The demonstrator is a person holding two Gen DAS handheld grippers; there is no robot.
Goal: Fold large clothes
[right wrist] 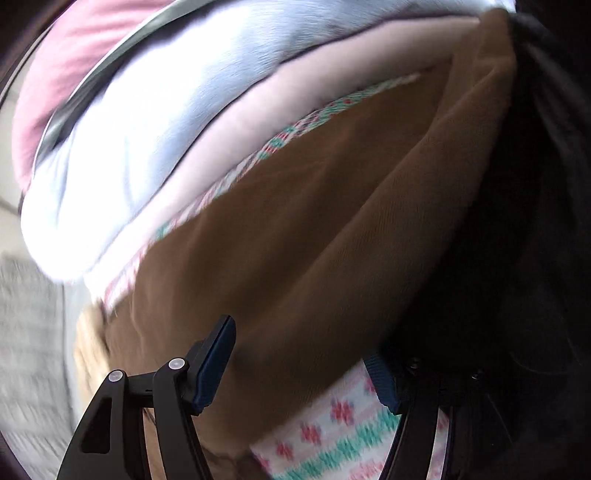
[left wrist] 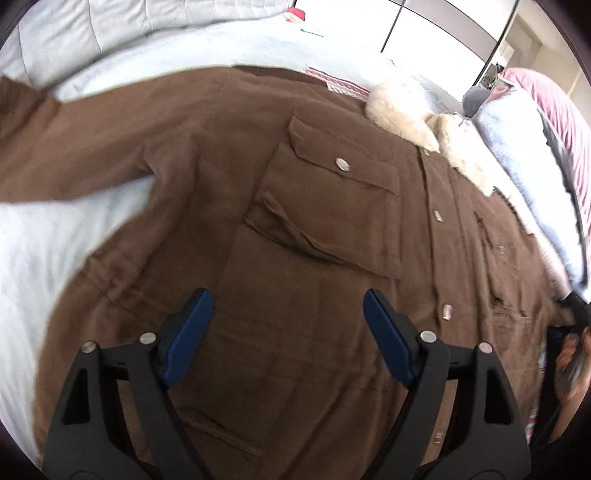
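A large brown jacket [left wrist: 295,229] with a cream fleece collar [left wrist: 417,125], snap buttons and a flap chest pocket [left wrist: 332,199] lies spread face up on a pale bed. One sleeve [left wrist: 74,140] stretches out to the left. My left gripper [left wrist: 288,332] is open and empty, hovering over the jacket's lower front. In the right wrist view brown jacket fabric [right wrist: 314,240] fills the middle, very close and blurred. My right gripper [right wrist: 299,362] is open, its blue pads on either side of the fabric's edge, not closed on it.
A pile of folded clothes, pale blue [left wrist: 517,155] and pink [left wrist: 554,107], lies right of the jacket; it also shows in the right wrist view [right wrist: 147,122]. A patterned knit [right wrist: 332,435] lies under the jacket. Pillows [left wrist: 110,29] sit at the far side. A wardrobe [left wrist: 443,22] stands behind.
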